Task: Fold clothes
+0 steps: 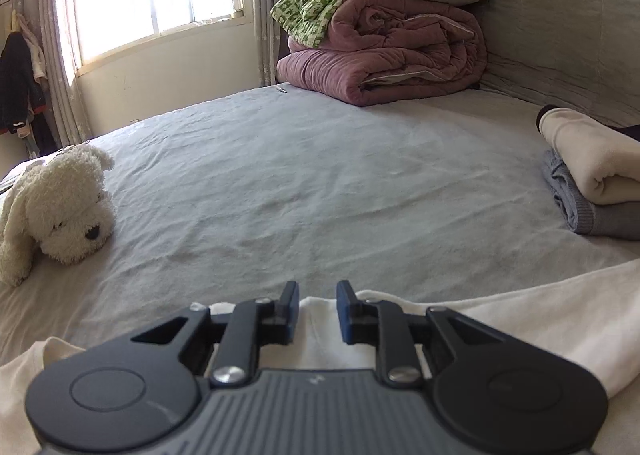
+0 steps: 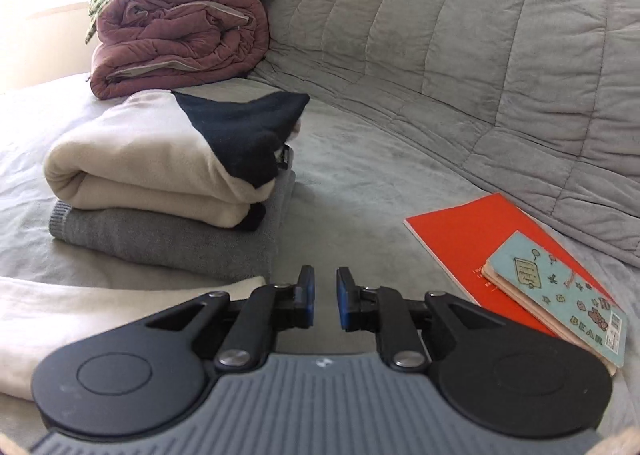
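1. Two folded clothes sit in a stack on the bed (image 1: pixel 304 175): a cream fleece (image 2: pixel 140 159) on top of a grey sweater (image 2: pixel 168 239).
2. A white garment (image 1: pixel 520 319) lies spread out on the bed, right under both grippers.
3. The left gripper (image 1: pixel 318 309) is a little open over the white cloth and holds nothing.
4. The right gripper (image 2: pixel 325 301) is a little open too, just past the cloth's edge (image 2: pixel 224 283), and empty.
5. To fold well, I think each gripper should pinch only one layer near a corner, lift both sides evenly, and keep edges lined up.
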A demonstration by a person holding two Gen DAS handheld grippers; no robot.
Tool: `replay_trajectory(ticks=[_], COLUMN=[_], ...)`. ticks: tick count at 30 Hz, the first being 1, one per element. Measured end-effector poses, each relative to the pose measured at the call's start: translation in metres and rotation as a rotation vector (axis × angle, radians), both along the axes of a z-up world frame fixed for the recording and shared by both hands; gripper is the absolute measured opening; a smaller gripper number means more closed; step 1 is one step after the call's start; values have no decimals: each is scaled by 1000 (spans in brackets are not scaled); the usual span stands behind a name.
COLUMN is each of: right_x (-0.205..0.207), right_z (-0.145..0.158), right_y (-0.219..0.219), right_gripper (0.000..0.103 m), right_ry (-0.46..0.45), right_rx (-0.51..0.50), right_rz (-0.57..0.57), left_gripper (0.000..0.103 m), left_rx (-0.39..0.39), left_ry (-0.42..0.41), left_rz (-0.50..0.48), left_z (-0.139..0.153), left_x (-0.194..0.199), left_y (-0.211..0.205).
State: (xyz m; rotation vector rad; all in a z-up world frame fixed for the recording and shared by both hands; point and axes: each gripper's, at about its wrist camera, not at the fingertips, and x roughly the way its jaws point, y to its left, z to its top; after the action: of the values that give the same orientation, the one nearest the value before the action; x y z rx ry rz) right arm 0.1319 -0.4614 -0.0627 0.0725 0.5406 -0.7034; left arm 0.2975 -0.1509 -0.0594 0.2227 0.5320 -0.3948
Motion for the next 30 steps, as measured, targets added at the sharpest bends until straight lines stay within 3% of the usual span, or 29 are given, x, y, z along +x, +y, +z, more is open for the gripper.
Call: replay_trajectory(ticks=[1,2,7,10,14,20,21,22,24,26,30], right_x=[1,2,24,34,22,-11,-16,-15,-15,-14,-13], right_z=[4,7,-2,-18,-21,-20,-19,-16,-8,-1,14], right_y=[9,19,79,100,69,11,4,6,11,15,25], right_gripper=[34,37,38,35,33,29,37,39,38,39,51], right_ry=[-17,-31,14,89,91,53,44,37,23,9,-19], right_rx=[14,28,98,78,85,140,155,165,186,206,247], right_rz=[39,79,336,400,339,151,126,132,143,154,176], left_gripper=[12,12,12,12,12,12,12,13,21,50,61], left_rx=[-19,-24,-27,14,49,56,59,64,81,76,14], left_ry=[12,22,80,115,36,28,25,22,11,13,35], left_rz=[-18,-48,-190,-222,-220,-216,-215,-213,-191,-160,-120], left_z=[5,7,-2,-22,-36,-37,-36,-35,-31,-23,-4], left_x=[-8,-17,-52,-62,-73,-74,-74,-75,-77,-80,-94], left_y=[-2,-9,-54,-74,-78,-79,-80,-80,-81,-77,-56])
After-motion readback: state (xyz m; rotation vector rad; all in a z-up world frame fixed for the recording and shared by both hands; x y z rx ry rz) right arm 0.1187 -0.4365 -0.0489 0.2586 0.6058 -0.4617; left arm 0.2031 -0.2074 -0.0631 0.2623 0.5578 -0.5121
